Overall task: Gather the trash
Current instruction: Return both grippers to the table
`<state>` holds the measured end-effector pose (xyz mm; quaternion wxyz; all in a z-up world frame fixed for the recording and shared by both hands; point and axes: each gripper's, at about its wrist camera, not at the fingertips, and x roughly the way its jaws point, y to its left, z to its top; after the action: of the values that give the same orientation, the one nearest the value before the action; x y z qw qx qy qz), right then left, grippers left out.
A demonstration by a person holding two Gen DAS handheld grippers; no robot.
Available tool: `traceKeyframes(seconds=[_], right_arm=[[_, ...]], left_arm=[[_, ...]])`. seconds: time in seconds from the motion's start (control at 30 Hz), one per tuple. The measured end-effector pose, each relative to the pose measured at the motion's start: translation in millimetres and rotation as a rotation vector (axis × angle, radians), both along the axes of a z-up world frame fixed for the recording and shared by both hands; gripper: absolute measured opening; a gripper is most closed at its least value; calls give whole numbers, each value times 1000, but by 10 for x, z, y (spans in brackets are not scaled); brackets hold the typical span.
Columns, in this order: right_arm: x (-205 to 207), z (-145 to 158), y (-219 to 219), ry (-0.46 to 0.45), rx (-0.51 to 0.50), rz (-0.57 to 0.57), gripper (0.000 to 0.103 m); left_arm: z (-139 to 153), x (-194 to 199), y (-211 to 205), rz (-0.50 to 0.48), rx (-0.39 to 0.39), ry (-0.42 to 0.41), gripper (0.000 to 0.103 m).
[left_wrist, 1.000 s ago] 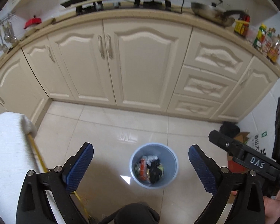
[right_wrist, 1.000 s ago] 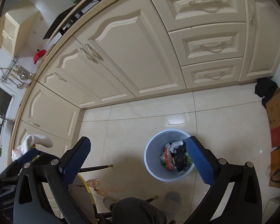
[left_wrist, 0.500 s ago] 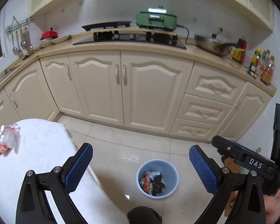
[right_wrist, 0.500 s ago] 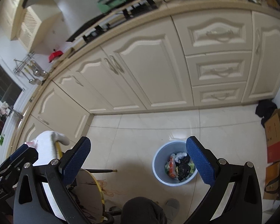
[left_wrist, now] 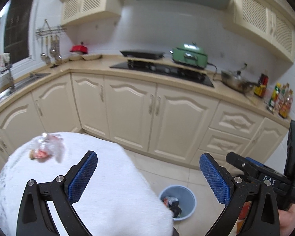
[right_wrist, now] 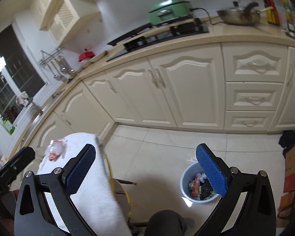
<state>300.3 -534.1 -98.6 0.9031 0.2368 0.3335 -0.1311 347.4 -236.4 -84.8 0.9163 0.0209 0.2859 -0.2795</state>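
Nearest us, the left gripper (left_wrist: pixel 148 174) and the right gripper (right_wrist: pixel 145 169) are spread wide, nothing between the pads. Just beyond, a crumpled wrapper (left_wrist: pixel 46 151) lies on the white cloth-covered table (left_wrist: pixel 112 186), uncollected. On the floor past the table edge sits the blue bin (left_wrist: pixel 178 202), already holding mixed trash. We judge the task partly done, with this one piece left. Farther off, the cabinets (left_wrist: pixel 179 122). Only the right view shows the cardboard boxes (right_wrist: pixel 294 167); only the left shows the right gripper's body from outside.
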Motion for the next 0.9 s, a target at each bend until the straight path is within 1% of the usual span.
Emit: traceKeyframes(seconds=[0.13, 0.23, 0.3, 0.4, 0.53, 0.73, 0.9], right_arm=[[77, 121, 302, -20, -22, 57, 103], [161, 223, 612, -33, -48, 116, 103], [215, 289, 823, -44, -68, 155, 103], [313, 396, 1221, -62, -114, 224, 103], [399, 493, 1616, -86, -155, 291, 103], [523, 590, 2118, -110, -201, 371, 103], [600, 637, 2422, -126, -213, 411, 103]], left_arm=[[122, -178, 448, 49, -25, -23, 102], [180, -319, 767, 96, -28, -37, 102], [201, -410, 950, 128, -45, -45, 102], [218, -544, 1333, 185, -67, -46, 102], [218, -688, 1745, 255, -85, -41, 102], [250, -871, 2193, 338, -106, -43, 102], [260, -939, 2427, 380, -108, -45, 102]])
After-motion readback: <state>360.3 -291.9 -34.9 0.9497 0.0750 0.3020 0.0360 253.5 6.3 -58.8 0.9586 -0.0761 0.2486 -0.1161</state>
